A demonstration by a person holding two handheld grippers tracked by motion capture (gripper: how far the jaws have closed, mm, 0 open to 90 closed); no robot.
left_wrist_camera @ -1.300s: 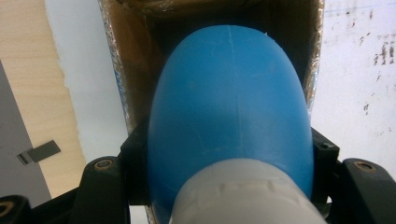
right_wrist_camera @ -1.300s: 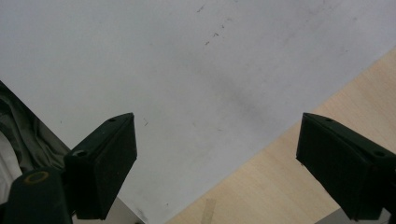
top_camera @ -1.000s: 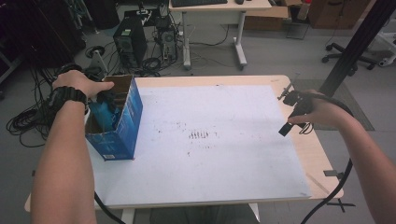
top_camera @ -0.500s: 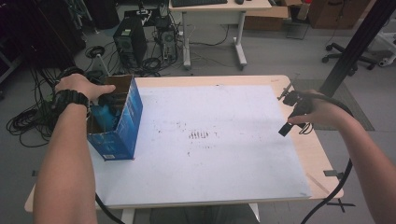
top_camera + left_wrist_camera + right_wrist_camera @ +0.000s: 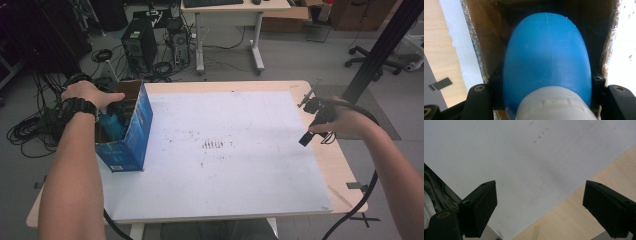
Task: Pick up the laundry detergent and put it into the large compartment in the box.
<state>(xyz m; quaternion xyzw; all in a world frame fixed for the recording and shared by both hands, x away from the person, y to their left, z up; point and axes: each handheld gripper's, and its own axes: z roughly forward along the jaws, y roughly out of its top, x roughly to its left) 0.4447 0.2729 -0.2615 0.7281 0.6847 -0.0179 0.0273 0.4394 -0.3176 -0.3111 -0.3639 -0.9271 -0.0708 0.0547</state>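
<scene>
A blue cardboard box stands open-topped on the white sheet at the table's left. My left gripper reaches down into the box, shut on a blue plastic bottle with a white cap. The bottle's body hangs inside the brown box walls, and its blue shows in the opening. The left hand covers most of the gripper. At the table's right edge my right gripper hovers over the sheet. Its jaws stand open with nothing between them.
The white sheet covers most of the wooden table, with dark smudges at its middle. Cables trail from both grippers off the front edge. Behind the table are computer towers, cables and a desk.
</scene>
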